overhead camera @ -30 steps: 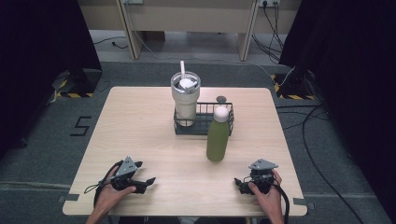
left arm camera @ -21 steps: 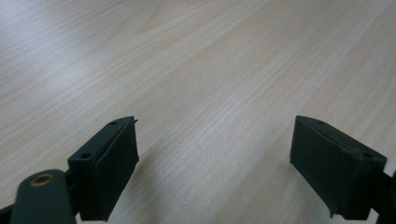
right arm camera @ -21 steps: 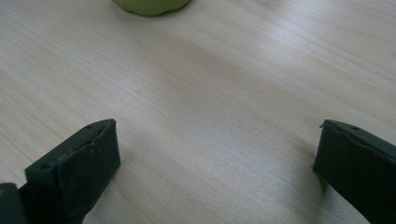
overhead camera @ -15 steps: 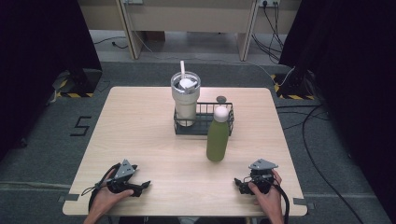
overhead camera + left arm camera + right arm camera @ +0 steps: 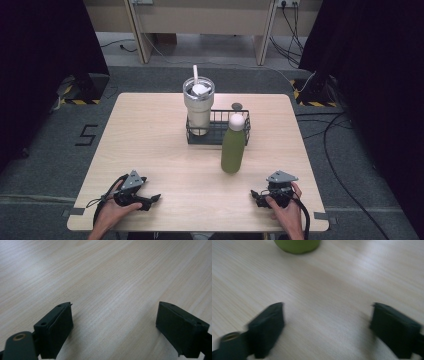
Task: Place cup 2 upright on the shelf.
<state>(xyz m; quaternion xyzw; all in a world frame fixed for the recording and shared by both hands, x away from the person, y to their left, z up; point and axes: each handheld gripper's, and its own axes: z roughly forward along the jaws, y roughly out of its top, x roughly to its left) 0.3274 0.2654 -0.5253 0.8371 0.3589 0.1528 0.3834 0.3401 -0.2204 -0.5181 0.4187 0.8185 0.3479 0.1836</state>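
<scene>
Bottle [image 5: 233,145] stands upright, cap up, ahead of the spread, empty right claw [image 5: 256,196].

High view: overhead from the person's side, facing forward and down over the whole desk [image 5: 150,130].
Left gripper view: low, close, along its jaws.
Right gripper view: equally low; shares green bottle [image 5: 297,245] with high view.

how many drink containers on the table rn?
2. A steel tumbler with a straw stands in the wire basket at the table's middle; a green bottle stands on the wood just in front of the basket's right end. Nothing seems hidden.
</scene>
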